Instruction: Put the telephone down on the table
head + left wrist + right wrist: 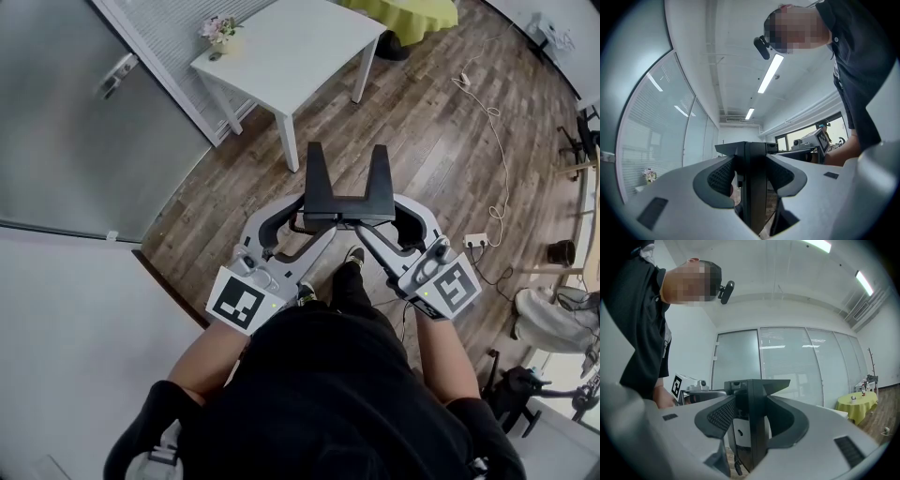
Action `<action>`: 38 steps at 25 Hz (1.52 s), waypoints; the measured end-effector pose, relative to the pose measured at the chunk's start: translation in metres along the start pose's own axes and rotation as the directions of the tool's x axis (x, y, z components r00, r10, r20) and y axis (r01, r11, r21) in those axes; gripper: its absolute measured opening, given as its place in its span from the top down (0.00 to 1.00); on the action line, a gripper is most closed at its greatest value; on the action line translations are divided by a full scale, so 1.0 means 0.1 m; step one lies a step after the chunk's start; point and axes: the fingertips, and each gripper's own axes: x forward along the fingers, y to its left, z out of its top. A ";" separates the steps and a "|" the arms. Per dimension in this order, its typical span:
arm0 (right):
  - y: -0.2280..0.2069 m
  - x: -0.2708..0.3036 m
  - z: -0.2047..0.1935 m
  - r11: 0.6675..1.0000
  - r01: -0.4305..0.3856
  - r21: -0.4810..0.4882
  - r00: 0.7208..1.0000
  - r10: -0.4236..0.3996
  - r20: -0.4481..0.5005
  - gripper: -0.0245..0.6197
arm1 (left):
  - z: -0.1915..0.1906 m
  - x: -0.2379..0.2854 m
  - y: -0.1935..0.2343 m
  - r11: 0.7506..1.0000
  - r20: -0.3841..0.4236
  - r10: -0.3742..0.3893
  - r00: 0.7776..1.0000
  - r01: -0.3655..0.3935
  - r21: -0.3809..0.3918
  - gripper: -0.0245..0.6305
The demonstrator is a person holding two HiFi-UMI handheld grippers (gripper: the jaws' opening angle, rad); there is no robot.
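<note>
My left gripper [302,218] and right gripper [396,220] each clamp one end of the phone [349,195] — over wood floor [441,141] — table [281,56] well apart.

You have a wood-plank floor [441,141] underfoot, a glass door [56,141] left, potted flowers [221,30] ahead, a yellow-green tablecloth [412,13] beyond, and a power strip [475,241] right.

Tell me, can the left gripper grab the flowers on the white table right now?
Probably not yet. The left gripper is shut on the black telephone, and the flowers stand at the far corner of the white table, beyond a stretch of wooden floor. Nothing blocks the way, though.
</note>
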 end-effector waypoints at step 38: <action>-2.52 -0.06 0.18 0.995 -0.082 0.059 0.995 0.078 0.055 0.62 | -0.15 2.43 0.63 0.996 -0.034 0.092 0.995 -0.092 -0.002 0.63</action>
